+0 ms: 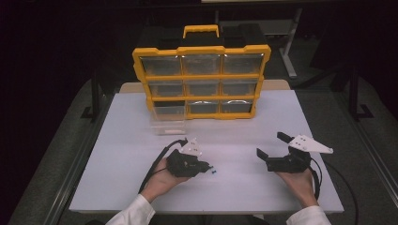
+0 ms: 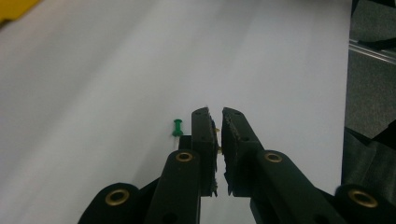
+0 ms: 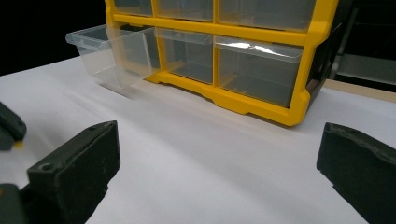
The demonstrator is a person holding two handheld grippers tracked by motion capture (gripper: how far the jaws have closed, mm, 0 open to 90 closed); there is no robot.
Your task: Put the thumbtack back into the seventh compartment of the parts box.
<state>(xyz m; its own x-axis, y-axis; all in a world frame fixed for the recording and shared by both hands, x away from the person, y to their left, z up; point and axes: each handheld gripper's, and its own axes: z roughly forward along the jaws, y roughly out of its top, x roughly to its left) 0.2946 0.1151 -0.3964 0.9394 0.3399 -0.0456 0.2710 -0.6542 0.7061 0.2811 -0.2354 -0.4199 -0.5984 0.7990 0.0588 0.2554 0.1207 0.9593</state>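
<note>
Left gripper [image 2: 218, 122]: black jaws nearly closed, a narrow gap between the rough pads; something small and yellowish seems to be pinched there, though that is unclear. A green plastic pushpin [image 2: 177, 127] lies on the smooth white table [image 2: 116, 70] just left of the jaw tips. Right gripper [image 1: 271, 146]: jaws wide apart, empty. Yellow organizer [image 1: 202, 82] stands beyond, its clear bottom-left drawer [image 1: 167, 118] pulled out.
</note>
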